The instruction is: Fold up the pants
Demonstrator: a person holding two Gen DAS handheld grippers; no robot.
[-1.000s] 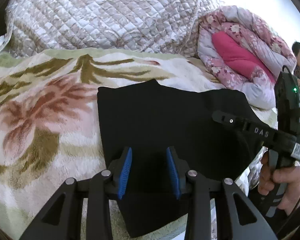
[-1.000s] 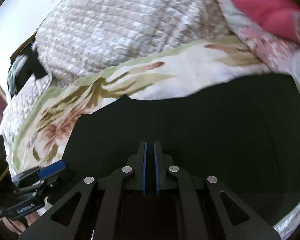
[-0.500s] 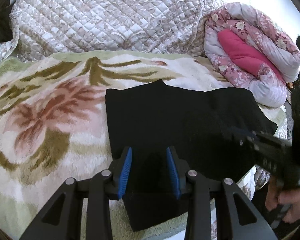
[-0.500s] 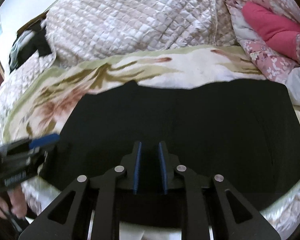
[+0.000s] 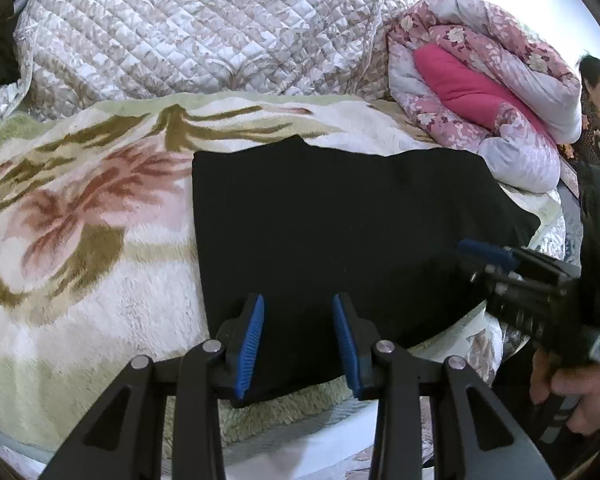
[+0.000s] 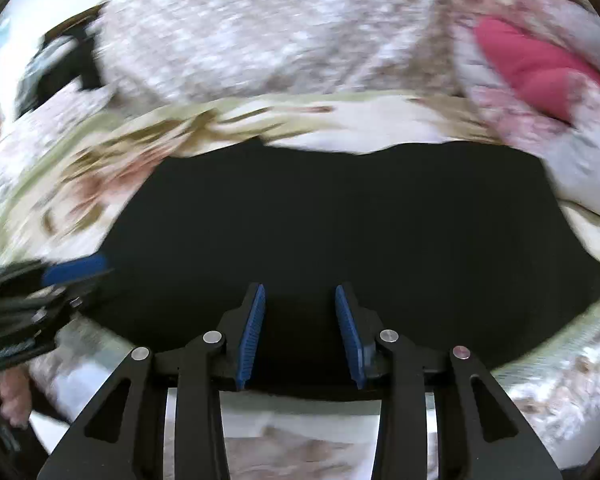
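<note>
- The pants (image 5: 340,232) – black, folded into a flat, roughly rectangular stack – lie on the blanket (image 5: 80,240), a fleecy cream one with a green and pink flower print.
- Landmark is the pants: the blanket shows on their left side and along their far edge; the near edge sits close to the blanket's near border.
- Beyond the pants' far edge rises a quilted beige cover (image 5: 188,32).
- Off the pants' far right corner lies a rolled pink floral quilt (image 5: 500,92) with a plain pink core.
- Left gripper (image 5: 298,336): jaws spread, blue pads apart, nothing pinched; it hangs over the near left corner of the pants, and dark cloth shows between the pads without being pressed.
- Right gripper (image 6: 300,334): its jaws have just been opening and now stand spread over the near edge of the pants – cloth lies under the gap, but the pads do not grip it.
- In the left view the right gripper reaches in at the pants' right side, with a hand (image 5: 572,396) around its grip.
- The right view is blurred.
- A person (image 5: 596,92) is at the far right, past the quilt.
</note>
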